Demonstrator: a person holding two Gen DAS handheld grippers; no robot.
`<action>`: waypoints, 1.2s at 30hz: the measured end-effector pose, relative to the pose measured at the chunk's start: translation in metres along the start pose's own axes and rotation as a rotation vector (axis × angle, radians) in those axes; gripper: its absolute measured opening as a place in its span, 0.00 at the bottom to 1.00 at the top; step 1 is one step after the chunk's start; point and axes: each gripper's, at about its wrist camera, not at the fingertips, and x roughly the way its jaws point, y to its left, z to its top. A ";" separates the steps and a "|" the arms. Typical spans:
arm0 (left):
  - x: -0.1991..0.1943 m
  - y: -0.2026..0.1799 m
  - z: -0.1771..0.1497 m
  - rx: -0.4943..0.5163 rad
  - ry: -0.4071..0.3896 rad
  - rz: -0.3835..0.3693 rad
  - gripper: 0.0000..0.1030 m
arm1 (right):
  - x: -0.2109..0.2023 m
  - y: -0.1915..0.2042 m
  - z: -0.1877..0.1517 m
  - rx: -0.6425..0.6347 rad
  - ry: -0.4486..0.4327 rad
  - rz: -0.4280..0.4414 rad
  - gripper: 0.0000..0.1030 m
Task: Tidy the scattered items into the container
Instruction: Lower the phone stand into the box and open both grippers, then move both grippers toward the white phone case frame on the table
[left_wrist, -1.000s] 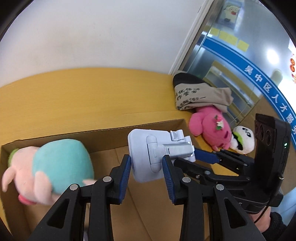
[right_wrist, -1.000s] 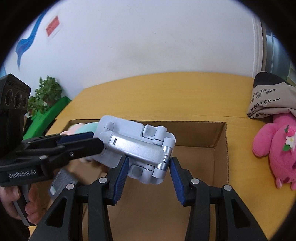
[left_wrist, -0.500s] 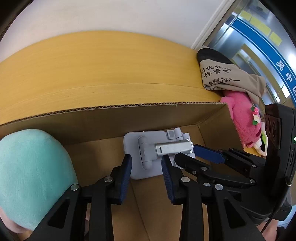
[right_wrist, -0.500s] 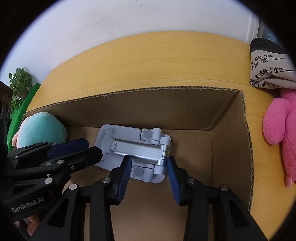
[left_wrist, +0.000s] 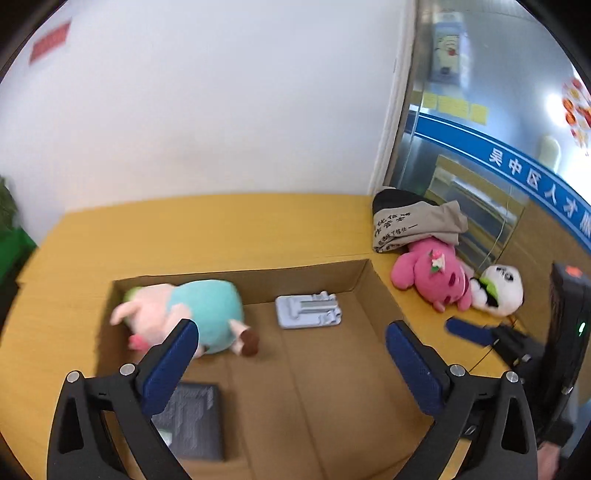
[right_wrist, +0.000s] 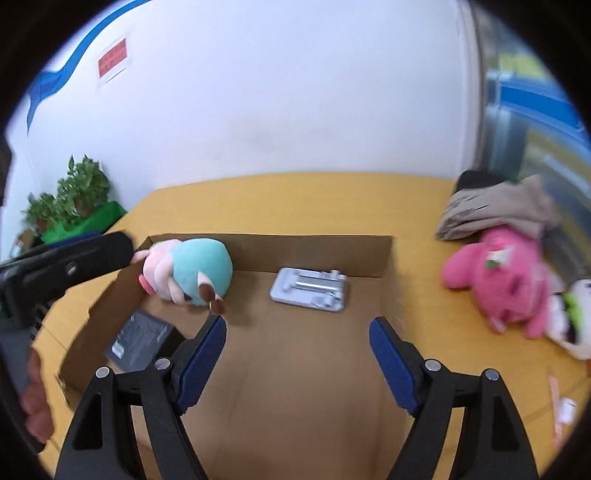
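Left wrist: both jaws have just been opening, now wide and empty; pink plush (left_wrist: 436, 275) (soft, light) wants a belly pinch.

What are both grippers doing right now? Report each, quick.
Left gripper: open, holding nothing; jaws have just been opening.
Right gripper: open, holding nothing; jaws have just been opening. The grey stand lies free in the cardboard box.

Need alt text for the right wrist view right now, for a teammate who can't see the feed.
The right gripper stands open and empty above an open brown cardboard box holding a flat grey folding stand, a teal-and-pink plush toy and a dark flat packet. A bright pink plush toy lies outside on the yellow wooden table.
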 end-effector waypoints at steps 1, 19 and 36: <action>-0.013 -0.004 -0.009 0.003 -0.013 0.018 1.00 | -0.012 0.002 -0.006 -0.002 -0.014 0.000 0.78; -0.084 -0.010 -0.093 -0.095 0.002 -0.039 0.23 | -0.079 0.014 -0.049 -0.096 -0.022 0.012 0.04; -0.072 -0.022 -0.123 -0.087 0.077 -0.034 1.00 | -0.064 -0.009 -0.072 -0.037 0.047 0.058 0.81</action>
